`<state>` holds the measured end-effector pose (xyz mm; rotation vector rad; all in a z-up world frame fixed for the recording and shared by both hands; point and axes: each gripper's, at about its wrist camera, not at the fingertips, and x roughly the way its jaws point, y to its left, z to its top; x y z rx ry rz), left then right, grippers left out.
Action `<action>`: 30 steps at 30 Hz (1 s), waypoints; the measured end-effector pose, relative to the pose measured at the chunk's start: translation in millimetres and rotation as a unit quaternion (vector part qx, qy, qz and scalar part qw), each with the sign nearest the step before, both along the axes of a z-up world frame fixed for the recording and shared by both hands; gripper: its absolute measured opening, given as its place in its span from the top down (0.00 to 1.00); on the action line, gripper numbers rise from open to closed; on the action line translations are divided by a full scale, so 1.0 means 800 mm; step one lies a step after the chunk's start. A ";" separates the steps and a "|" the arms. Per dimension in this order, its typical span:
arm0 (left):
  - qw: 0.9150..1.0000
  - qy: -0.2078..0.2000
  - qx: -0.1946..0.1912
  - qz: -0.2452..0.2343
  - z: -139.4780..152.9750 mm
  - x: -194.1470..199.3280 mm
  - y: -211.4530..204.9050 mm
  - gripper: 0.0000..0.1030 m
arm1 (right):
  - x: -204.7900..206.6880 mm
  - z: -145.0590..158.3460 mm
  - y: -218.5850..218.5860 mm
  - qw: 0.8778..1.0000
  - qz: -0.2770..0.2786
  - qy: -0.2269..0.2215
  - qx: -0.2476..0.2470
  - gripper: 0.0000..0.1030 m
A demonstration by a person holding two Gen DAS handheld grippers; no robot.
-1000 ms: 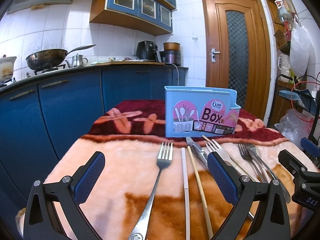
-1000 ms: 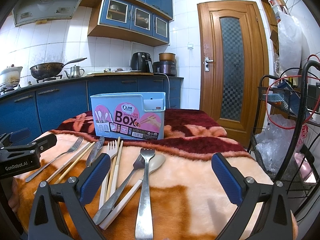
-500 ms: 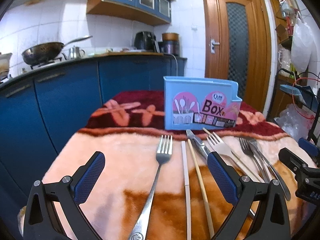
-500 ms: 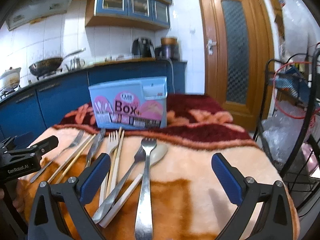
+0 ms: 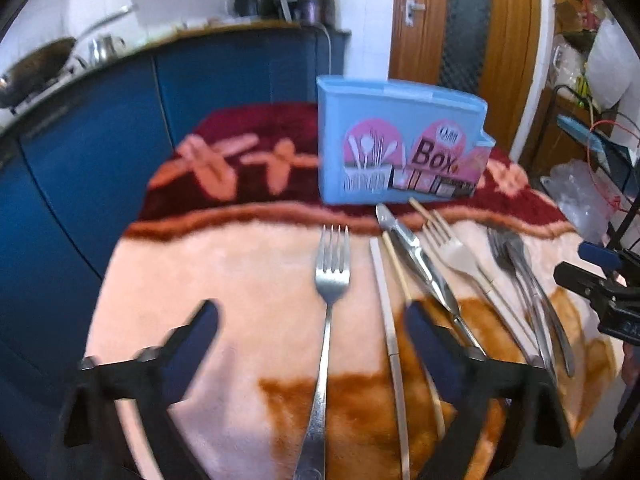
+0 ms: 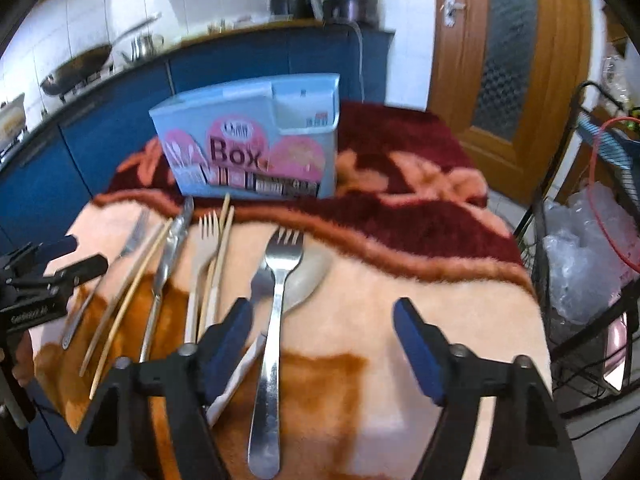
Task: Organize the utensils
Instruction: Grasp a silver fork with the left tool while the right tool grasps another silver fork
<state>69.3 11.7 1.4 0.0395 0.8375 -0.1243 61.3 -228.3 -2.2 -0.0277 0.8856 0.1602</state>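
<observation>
A light blue utensil box [image 5: 400, 148] stands upright at the back of the blanket-covered table [image 5: 240, 280]. In front of it lie several utensils in a row: a steel fork [image 5: 331, 276], chopsticks [image 5: 384, 280], a knife [image 5: 416, 256] and a beige fork [image 5: 452, 248]. My left gripper [image 5: 312, 336] hovers over the steel fork's handle, its jaws closing with nothing pressed between them. My right gripper [image 6: 324, 336] hangs above another steel fork [image 6: 280, 292] that lies across a beige spoon [image 6: 310, 276]. Its jaws are closing too, and the pads touch nothing.
Blue kitchen cabinets [image 5: 80, 160] run along the left, and a wooden door [image 6: 512, 60] stands behind the table. A black wire rack [image 6: 592, 240] with plastic bags stands close to the table's right edge. A person's hand [image 6: 22, 364] shows at the left.
Both grippers have tipped down toward the table and moved closer to the utensils. The jaws of both stand narrower than before. The utensils and box lie where they were.
</observation>
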 end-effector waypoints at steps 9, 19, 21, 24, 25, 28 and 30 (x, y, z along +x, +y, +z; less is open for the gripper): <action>0.996 0.075 0.014 -0.050 -0.011 0.023 -0.013 0.51 | 0.022 -0.002 0.011 0.997 0.039 0.069 0.026 0.66; 0.987 0.138 0.022 -0.074 -0.023 0.041 -0.020 0.80 | 0.034 -0.002 0.032 0.993 0.068 0.100 -0.011 0.80; 0.986 0.145 0.033 -0.079 -0.023 0.046 -0.024 0.80 | 0.039 -0.003 0.033 0.992 0.066 0.105 -0.013 0.83; 0.983 0.159 0.045 -0.084 -0.024 0.055 -0.030 0.80 | 0.048 -0.007 0.038 0.991 0.068 0.114 -0.014 0.84; 0.982 0.162 0.045 -0.084 -0.023 0.058 -0.031 0.80 | 0.050 -0.009 0.039 0.991 0.066 0.115 -0.016 0.84; 0.981 0.171 0.043 -0.083 -0.023 0.067 -0.033 0.80 | 0.056 -0.008 0.043 0.991 0.067 0.113 -0.015 0.84; 0.981 0.171 0.045 -0.083 -0.024 0.070 -0.035 0.81 | 0.059 -0.010 0.045 0.991 0.068 0.119 -0.007 0.84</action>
